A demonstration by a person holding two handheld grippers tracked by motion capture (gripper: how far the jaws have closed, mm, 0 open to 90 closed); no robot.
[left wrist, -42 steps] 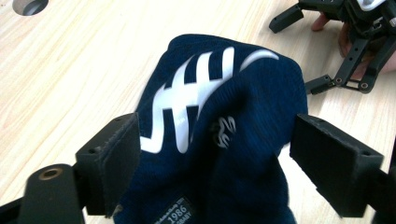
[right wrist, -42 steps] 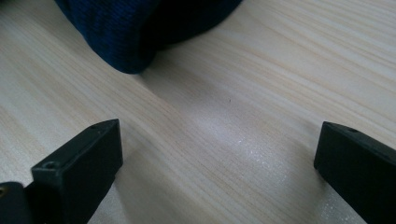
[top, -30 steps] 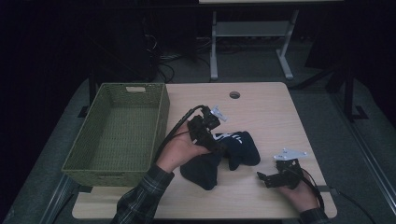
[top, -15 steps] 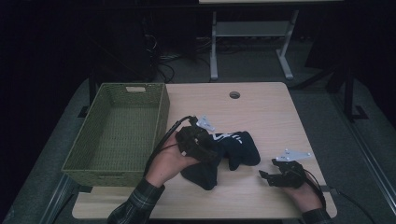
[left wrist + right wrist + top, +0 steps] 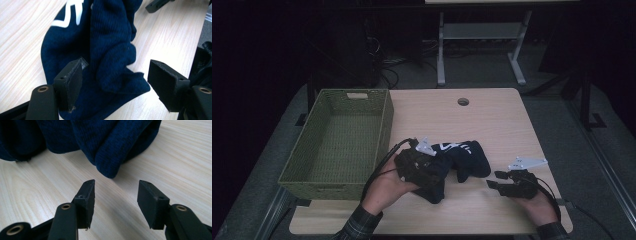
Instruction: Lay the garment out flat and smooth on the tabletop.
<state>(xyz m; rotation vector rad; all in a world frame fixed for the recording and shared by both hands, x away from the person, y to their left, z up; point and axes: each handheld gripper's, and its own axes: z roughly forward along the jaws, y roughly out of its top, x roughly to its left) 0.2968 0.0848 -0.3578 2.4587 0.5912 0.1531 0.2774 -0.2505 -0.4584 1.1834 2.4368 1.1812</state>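
Navy garment (image 5: 110, 47) between left gripper (image 5: 115, 85) fingers, spread apart

left tongs (image 5: 439, 172): lowered from above the navy garment (image 5: 462, 157) onto its near-left part, jaws parted astride a fold
right tongs (image 5: 492, 181): edged slightly toward garment

One light wooden table (image 5: 492, 120) carries one green woven basket (image 5: 343, 140) and one dark navy knitted garment (image 5: 460, 158) with white lettering. Two hand-held grippers are counted, a left gripper (image 5: 428, 172) and a right gripper (image 5: 496, 181), each with two black jaws. One metal-legged stand (image 5: 479, 37) is behind the table
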